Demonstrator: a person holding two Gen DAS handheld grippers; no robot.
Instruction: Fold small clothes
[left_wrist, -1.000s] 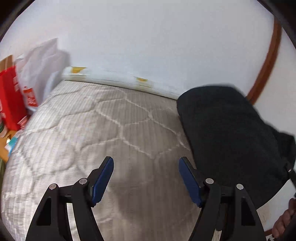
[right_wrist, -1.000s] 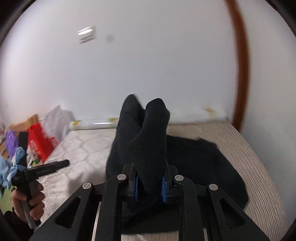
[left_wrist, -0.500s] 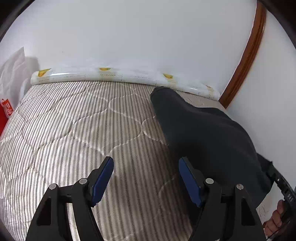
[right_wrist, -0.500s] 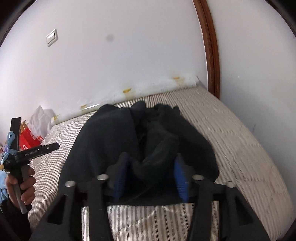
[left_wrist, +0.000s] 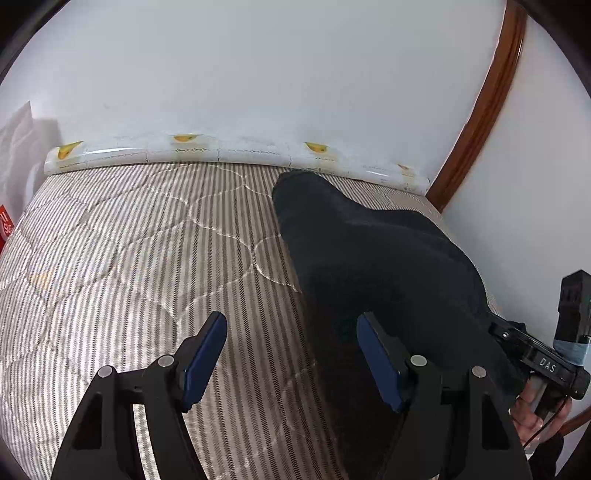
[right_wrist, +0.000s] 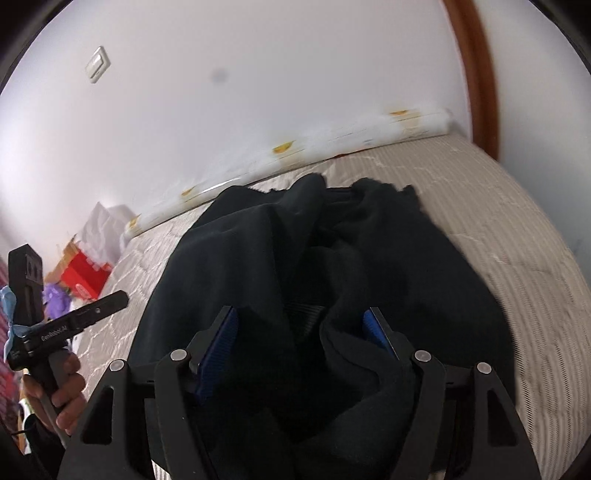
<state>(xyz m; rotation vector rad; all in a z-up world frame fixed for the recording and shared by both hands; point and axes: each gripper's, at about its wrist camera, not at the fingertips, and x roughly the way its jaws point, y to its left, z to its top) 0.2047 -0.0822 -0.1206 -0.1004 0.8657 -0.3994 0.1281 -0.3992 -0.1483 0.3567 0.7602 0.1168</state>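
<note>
A dark garment (left_wrist: 369, 251) lies bunched on the striped quilted mattress (left_wrist: 129, 240), toward its right side. My left gripper (left_wrist: 291, 319) is open just above the mattress. The garment's left edge runs between its fingers, and the pads touch nothing. In the right wrist view the same garment (right_wrist: 240, 258) lies in loose folds. My right gripper (right_wrist: 301, 314) hangs low over its near end with the jaws opening. Slack cloth humps up between the blue pads (right_wrist: 219, 339), which do not press on it.
A white roll with yellow prints (left_wrist: 221, 151) lies along the wall at the mattress's far edge. A wooden door frame (left_wrist: 480, 103) rises at the right. A red box (right_wrist: 83, 277) and a white bag (right_wrist: 103, 229) stand beyond the left edge. A hand (right_wrist: 62, 384) grips the left tool.
My right gripper went from shut on a raised fold of the garment to wide apart, and sank. The fold dropped onto the mattress. The left gripper moved right to the garment's edge.
</note>
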